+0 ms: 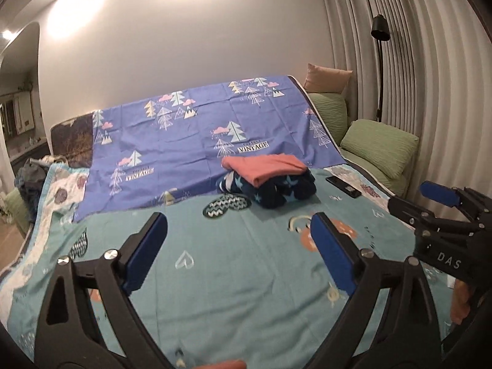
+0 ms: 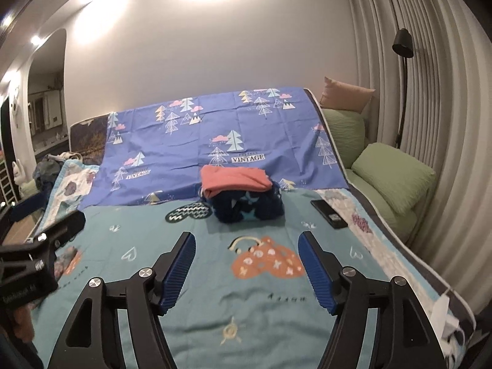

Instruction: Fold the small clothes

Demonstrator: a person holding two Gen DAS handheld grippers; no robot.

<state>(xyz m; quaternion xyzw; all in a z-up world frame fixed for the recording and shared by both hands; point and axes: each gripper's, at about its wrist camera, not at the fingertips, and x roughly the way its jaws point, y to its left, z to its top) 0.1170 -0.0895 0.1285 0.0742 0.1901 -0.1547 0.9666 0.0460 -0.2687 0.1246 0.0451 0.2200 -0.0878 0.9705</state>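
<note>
With two folded garments stacked, both grippers, left (image 1: 238,253) and right (image 2: 246,269), are hovering wide open and empty before the pile (image 2: 243,195), apparently between items.

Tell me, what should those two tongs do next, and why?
Probably swing the left tongs toward the heap of loose clothes at the bed's far left edge. Both tongs are open and empty, the right tongs too, and the coral garment already sits folded atop the navy star one.
</note>
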